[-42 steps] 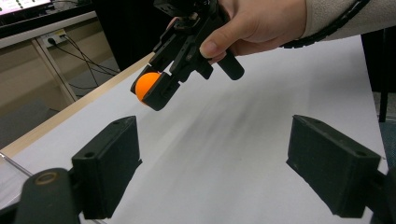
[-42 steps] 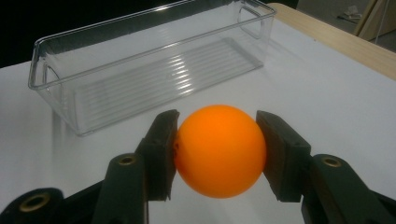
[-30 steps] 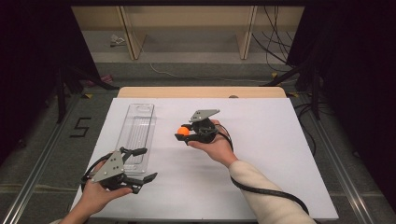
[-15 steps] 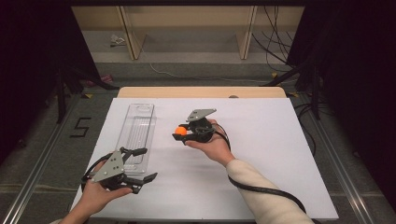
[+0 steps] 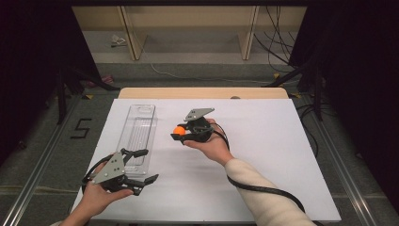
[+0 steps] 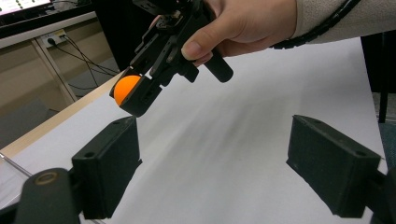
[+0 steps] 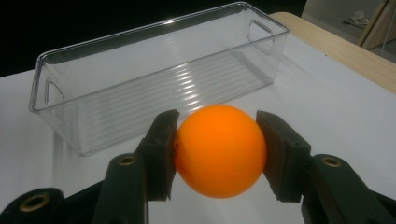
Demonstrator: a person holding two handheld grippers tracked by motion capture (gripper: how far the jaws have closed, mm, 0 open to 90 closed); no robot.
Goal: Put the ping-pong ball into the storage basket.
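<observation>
The desk [image 5: 263, 155] carries a clear bin [image 5: 139, 134] on its left part, long axis running away from the person. The right gripper [image 5: 177, 133] is pinching an orange ball [image 5: 179, 130] between its pads, held above the desk just right of the bin and apart from it. The bin lies to the ball's left, its open top facing up. The left gripper [image 5: 145, 165] hangs near the bin's near end, jaws spread and empty. Judged: the right hand must carry the ball leftward over the bin wall.

Smooth matt orange ball [image 7: 219, 150], clear glossy plastic bin [image 7: 154, 70], matt white tbl top [image 5: 263, 174], matt blk claw pads [image 7: 161, 154]
</observation>
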